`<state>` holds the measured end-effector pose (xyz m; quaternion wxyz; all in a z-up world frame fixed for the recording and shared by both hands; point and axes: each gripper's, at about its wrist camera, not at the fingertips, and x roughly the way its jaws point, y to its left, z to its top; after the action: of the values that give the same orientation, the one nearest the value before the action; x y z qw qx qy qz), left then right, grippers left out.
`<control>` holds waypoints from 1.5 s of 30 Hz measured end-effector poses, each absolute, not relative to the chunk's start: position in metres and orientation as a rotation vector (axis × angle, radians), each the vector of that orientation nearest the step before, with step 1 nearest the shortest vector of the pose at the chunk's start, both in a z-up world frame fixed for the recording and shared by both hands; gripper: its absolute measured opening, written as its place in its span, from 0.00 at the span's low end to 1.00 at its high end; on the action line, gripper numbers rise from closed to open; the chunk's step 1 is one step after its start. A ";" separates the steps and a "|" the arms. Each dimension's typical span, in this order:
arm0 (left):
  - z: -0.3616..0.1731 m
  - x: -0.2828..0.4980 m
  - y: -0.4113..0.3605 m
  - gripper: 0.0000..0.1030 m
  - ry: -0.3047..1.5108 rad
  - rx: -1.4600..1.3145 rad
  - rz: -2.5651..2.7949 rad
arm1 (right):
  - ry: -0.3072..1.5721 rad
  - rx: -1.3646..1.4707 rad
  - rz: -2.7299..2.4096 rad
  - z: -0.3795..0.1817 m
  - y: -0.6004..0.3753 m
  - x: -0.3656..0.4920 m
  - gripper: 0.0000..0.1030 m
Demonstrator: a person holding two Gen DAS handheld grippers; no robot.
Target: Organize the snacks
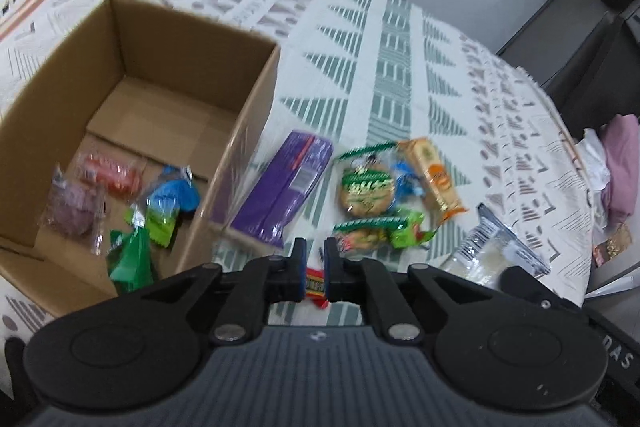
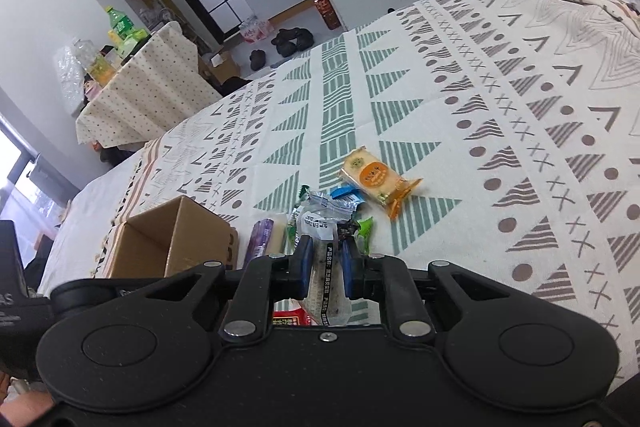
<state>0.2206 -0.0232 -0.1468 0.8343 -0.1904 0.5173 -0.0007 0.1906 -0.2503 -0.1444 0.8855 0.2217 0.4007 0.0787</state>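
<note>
An open cardboard box [image 1: 248,95] sits on the patterned cloth at left and holds several wrapped snacks, one red [image 1: 110,175], one blue and green [image 1: 172,195]. Beside it lie a purple box [image 1: 284,187], green-wrapped biscuits [image 1: 366,187] and an orange bar [image 1: 434,175]. My left gripper [image 1: 315,259] is shut on a small red and yellow snack [image 1: 316,285] just right of the box. My right gripper [image 2: 327,259] is shut on a clear white-labelled packet [image 2: 326,267], which also shows in the left wrist view [image 1: 488,247]. The box [image 2: 176,239] and the orange bar [image 2: 378,181] show ahead of it.
The cloth-covered table [image 1: 400,47] stretches far and right. Its edge curves at the right, with pink cloth [image 1: 620,163] beyond. A small dotted-cloth side table with bottles [image 2: 132,83] stands across the room.
</note>
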 end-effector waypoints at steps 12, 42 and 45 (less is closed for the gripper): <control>-0.169 0.224 -0.038 0.40 1.151 -0.350 0.037 | 0.880 0.503 0.146 -0.171 -0.261 0.184 0.15; -0.207 0.240 -0.083 0.74 1.225 -0.244 0.069 | 0.953 0.617 0.133 -0.210 -0.292 0.187 0.15; -0.207 0.240 -0.083 0.67 1.225 -0.218 0.083 | 0.954 0.607 0.142 -0.210 -0.290 0.188 0.15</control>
<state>0.2395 -0.0825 -0.2067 0.8119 -0.1020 0.5735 0.0387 0.1879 -0.2902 -0.2097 0.8421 0.2872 0.4515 0.0671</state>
